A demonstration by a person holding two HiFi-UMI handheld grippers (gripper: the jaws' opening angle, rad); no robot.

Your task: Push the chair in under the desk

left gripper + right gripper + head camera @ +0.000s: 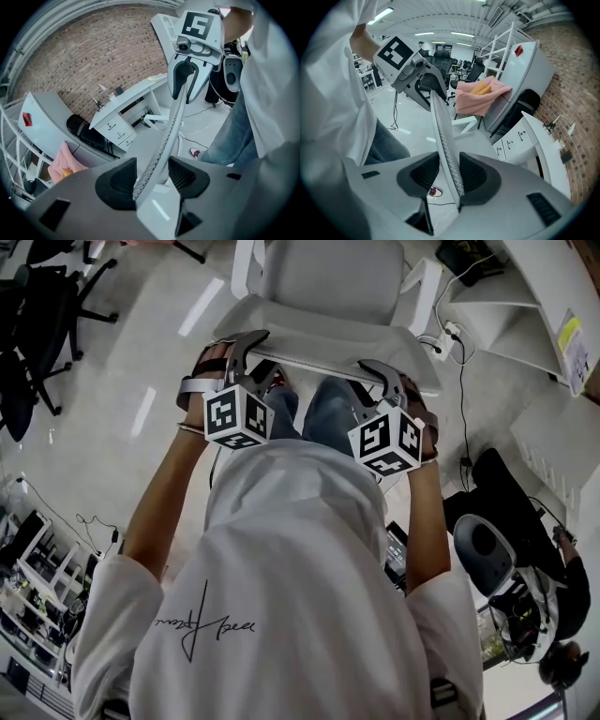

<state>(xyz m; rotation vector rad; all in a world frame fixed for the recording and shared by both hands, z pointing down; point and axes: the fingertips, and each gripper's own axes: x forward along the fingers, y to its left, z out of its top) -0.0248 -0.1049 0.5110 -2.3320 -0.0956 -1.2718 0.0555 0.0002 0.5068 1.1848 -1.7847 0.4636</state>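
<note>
Grey mesh with a white rim makes up the chair back (328, 348), and both tongs grab its top edge. The left gripper (246, 351) is closed on the rim at the left side. The right gripper (382, 381) is closed on it at the right side. The white office chair with the pale grey seat (328, 282) stands out on the open floor, well apart from the white desk with small drawers (123, 112).

What could go wrong? The rim is thin and smooth, so it may slip out of the pads if the person pushes hard. The chair likely rolls, so it may swing sideways if one hand pushes more than the other. A white cable (462, 409) lies on the floor at the right, and the chair's foot could catch on it. The white armrests (422, 282) may bump the desk if they sit too high.

The head view shows both hands, the seat and the cable, but not the desk plainly. The left gripper view shows the desk by the red-brown brick wall (93, 61). The right gripper view shows a pink cloth (480, 96) and black office chairs (474, 71) far behind.
</note>
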